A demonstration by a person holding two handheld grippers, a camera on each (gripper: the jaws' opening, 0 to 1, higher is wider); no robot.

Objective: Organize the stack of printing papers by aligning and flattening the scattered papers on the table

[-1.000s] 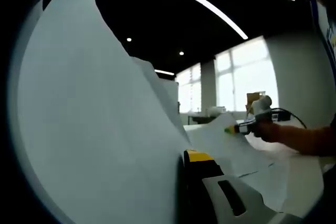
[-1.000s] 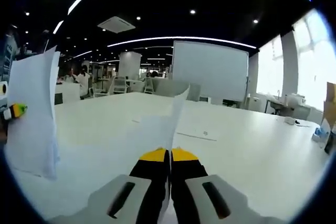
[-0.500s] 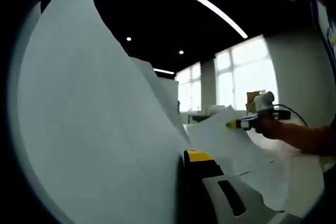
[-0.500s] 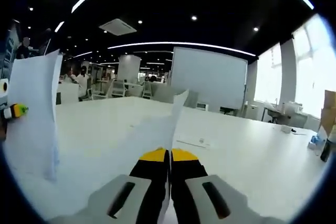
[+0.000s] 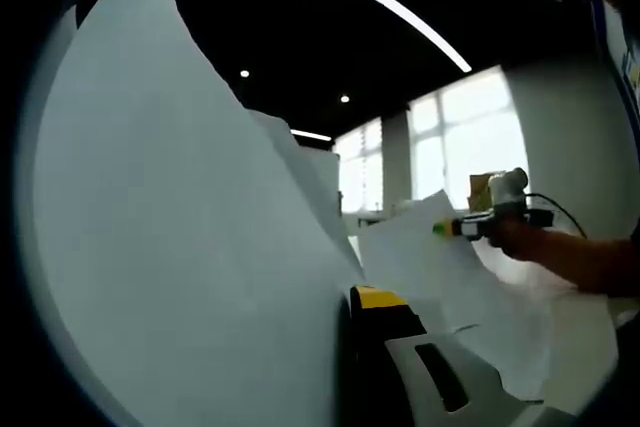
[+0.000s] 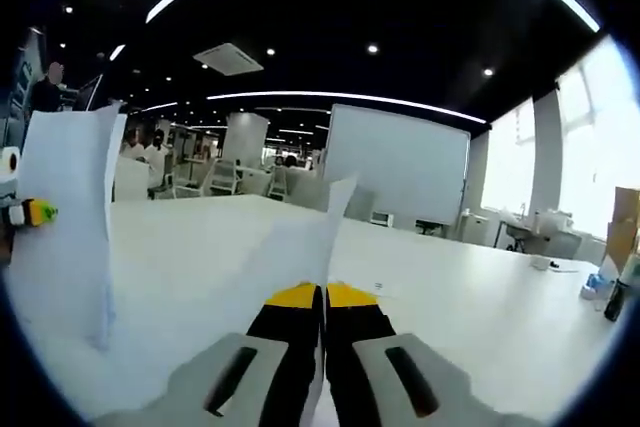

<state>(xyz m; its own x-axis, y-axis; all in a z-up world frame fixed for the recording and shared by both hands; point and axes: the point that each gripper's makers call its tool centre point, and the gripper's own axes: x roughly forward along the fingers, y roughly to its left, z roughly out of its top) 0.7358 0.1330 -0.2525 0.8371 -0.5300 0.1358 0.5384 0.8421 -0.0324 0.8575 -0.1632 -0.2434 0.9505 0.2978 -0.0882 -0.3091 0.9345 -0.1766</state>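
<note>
1. My right gripper [image 6: 323, 292] has its yellow-tipped jaws pressed flat together, and a sheet of the printing papers [image 6: 300, 242] rises from between them, its corner pointing up just past the tips.
2. Off to the left of those jaws, my left gripper [image 6: 30, 213] peeks in at the edge, with more white sheets [image 6: 65, 217] standing upright right beside it.
3. Beyond my right fingertips the white table [image 6: 470, 317] spreads out wide, with a whiteboard [image 6: 395, 172] far behind it.
4. In the left gripper view, one yellow-tipped jaw of the left gripper [image 5: 372, 299] shows, and a big curved sheet [image 5: 180, 247] sweeps up tight against its left side; the other jaw is hidden behind the paper, so I cannot tell if it is clamped.
5. Far ahead to the right of that jaw, my right gripper [image 5: 447, 229] pinches the raised far edge of the papers [image 5: 430, 257].
</note>
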